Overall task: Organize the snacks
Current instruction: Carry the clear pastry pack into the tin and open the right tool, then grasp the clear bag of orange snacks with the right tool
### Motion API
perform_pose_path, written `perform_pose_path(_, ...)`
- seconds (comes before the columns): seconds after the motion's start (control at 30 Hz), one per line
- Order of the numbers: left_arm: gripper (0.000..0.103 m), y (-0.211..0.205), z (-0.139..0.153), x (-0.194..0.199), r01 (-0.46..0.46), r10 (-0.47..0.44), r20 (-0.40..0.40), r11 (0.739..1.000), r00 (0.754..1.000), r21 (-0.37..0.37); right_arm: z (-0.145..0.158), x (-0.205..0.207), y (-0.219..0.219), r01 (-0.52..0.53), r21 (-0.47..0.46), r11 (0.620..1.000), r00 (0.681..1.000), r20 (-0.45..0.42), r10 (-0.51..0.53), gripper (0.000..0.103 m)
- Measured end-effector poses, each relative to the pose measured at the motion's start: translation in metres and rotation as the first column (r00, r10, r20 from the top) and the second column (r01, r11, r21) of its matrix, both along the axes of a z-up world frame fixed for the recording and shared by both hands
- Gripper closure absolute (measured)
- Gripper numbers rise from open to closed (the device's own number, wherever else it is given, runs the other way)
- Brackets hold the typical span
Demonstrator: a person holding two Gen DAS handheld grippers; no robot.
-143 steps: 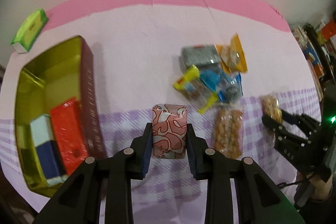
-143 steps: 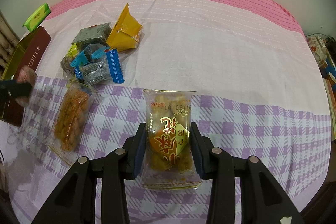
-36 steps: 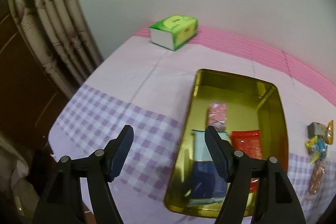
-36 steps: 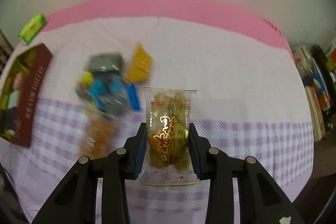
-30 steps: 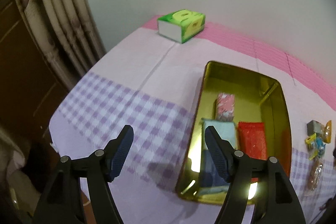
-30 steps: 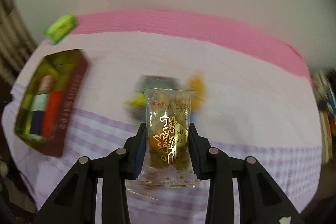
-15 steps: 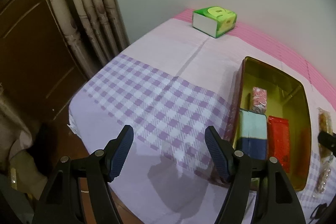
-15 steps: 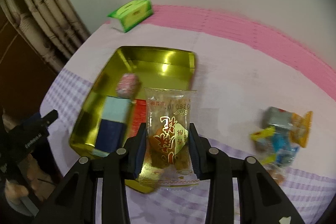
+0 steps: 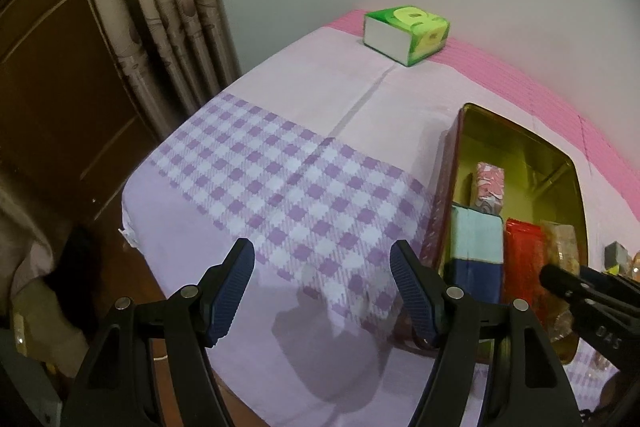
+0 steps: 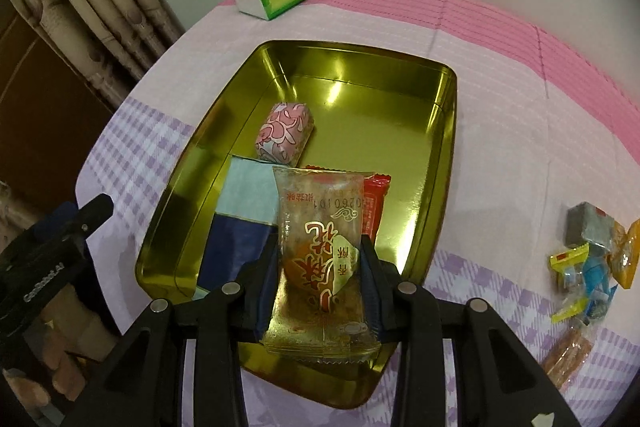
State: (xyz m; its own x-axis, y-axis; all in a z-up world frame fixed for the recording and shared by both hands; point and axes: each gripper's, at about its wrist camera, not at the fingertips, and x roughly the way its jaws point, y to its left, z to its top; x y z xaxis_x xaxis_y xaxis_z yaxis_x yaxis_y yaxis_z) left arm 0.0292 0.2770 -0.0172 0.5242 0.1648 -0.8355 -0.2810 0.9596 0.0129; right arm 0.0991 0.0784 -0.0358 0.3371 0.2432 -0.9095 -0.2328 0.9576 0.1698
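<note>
checked cloth [image 10: 500,291], gold tin [image 10: 436,163] below, snack packet [image 10: 320,251] clamped in right claw [image 10: 320,291]

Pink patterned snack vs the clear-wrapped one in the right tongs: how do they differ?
The pink patterned snack is opaque and blocky; the clear-wrapped snack is a flat see-through pouch with gold and red print. The pink one lies loose in the gold tin; the clear one is clamped in the right tongs above it. Both are single wrapped snacks.

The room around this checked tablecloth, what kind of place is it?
Probably a home room, not a shop or lab: a table under a lilac-and-white checked cloth against a plain wall, patterned beige curtains beside brown wooden panelling, and a green tissue pack.
</note>
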Motion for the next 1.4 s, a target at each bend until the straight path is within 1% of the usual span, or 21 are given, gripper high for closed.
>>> perform_pose_path(0.1, 0.032, -0.004, 0.001, 0.000, 0.014, -0.014, 0.004, 1.000, 1.000, -0.001, -0.002, 0.001, 0.001, -0.002, -0.008, 1.000, 1.000, -0.001, 0.002, 0.068)
perform_pose_path(0.17, 0.032, -0.004, 0.001, 0.000, 0.010, -0.010, 0.007, 1.000, 1.000, -0.002, -0.004, 0.001, 0.001, -0.003, -0.024, 1.000, 1.000, 0.004, 0.003, 0.068)
perform_pose_path(0.23, 0.032, -0.003, 0.001, 0.000, 0.002, -0.002, 0.005, 1.000, 1.000, -0.005, -0.007, 0.003, 0.000, 0.004, -0.019, 1.000, 1.000, -0.008, -0.004, 0.068)
perform_pose_path(0.43, 0.032, -0.001, -0.007, 0.003, -0.007, 0.006, -0.041, 1.000, 0.999, -0.018, -0.010, 0.001, 0.001, 0.001, -0.019, 1.000, 1.000, -0.018, -0.001, 0.067)
perform_pose_path(0.53, 0.032, -0.002, -0.008, 0.003, -0.001, 0.000, -0.040, 1.000, 0.999, -0.027, -0.007, 0.000, 0.001, 0.001, -0.022, 1.000, 1.000, -0.008, -0.001, 0.067)
perform_pose_path(0.6, 0.032, -0.002, -0.007, 0.002, 0.003, -0.003, -0.036, 1.000, 0.999, -0.020, -0.004, -0.002, -0.002, 0.001, -0.014, 1.000, 1.000, -0.004, -0.001, 0.067)
perform_pose_path(0.77, 0.032, -0.003, -0.010, 0.002, 0.009, -0.010, -0.059, 1.000, 0.998, -0.021, 0.009, -0.011, -0.013, 0.023, 0.034, 0.999, 1.000, -0.002, -0.023, 0.067)
perform_pose_path(0.83, 0.032, -0.003, -0.011, 0.002, 0.008, -0.009, -0.056, 1.000, 0.998, -0.020, 0.015, -0.016, -0.018, 0.029, 0.047, 0.998, 1.000, 0.008, -0.030, 0.067)
perform_pose_path(0.97, 0.032, -0.004, -0.011, 0.002, 0.013, -0.014, -0.049, 1.000, 0.999, -0.015, 0.026, -0.025, -0.039, 0.070, 0.044, 0.997, 0.997, 0.025, -0.071, 0.065)
perform_pose_path(1.1, 0.032, -0.005, -0.011, 0.002, 0.010, -0.010, -0.046, 1.000, 0.999, -0.017, 0.030, -0.033, -0.065, 0.123, 0.001, 0.992, 0.991, 0.046, -0.123, 0.063)
perform_pose_path(1.33, 0.032, -0.003, -0.011, 0.002, 0.009, -0.009, -0.046, 1.000, 0.999, -0.014, 0.026, -0.047, -0.126, 0.251, -0.068, 0.966, 0.968, 0.024, -0.250, 0.060)
perform_pose_path(1.4, 0.032, -0.001, -0.010, 0.001, 0.009, -0.010, -0.046, 1.000, 0.999, -0.018, 0.023, -0.050, -0.148, 0.298, -0.086, 0.951, 0.954, 0.003, -0.299, 0.059)
